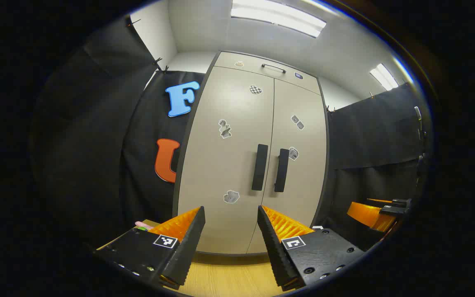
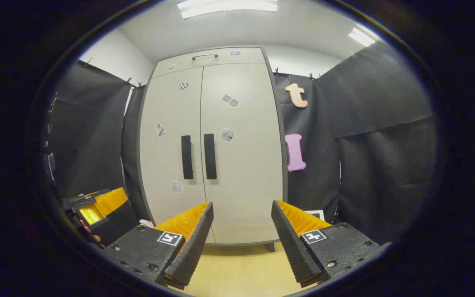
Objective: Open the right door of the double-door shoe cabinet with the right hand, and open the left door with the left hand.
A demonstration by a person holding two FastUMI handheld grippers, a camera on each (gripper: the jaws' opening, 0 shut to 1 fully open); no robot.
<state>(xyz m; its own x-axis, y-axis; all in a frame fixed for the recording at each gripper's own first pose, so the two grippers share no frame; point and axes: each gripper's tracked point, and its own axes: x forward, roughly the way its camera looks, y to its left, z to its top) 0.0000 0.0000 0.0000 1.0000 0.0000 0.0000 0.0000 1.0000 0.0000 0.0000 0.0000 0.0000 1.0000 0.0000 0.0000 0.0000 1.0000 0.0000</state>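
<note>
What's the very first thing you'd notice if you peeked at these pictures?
A tall pale shoe cabinet stands straight ahead, both doors shut, with two dark handles side by side at its middle and little stickers dotted over it. Nearer, the open left tongs and right tongs point at it above a wooden floor.

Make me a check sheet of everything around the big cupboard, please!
Surface: bare wooden floor in front of the shoe cabinet.
Job's things: left door and right door both closed; left handle and right handle upright, side by side at the seam.
Clutter: small stickers on the doors.
Claws: left claw open, right claw open, both short of the doors and holding nothing.
Cables: nothing seen.
Surroundings: black cloth walls, ceiling lights.
</note>
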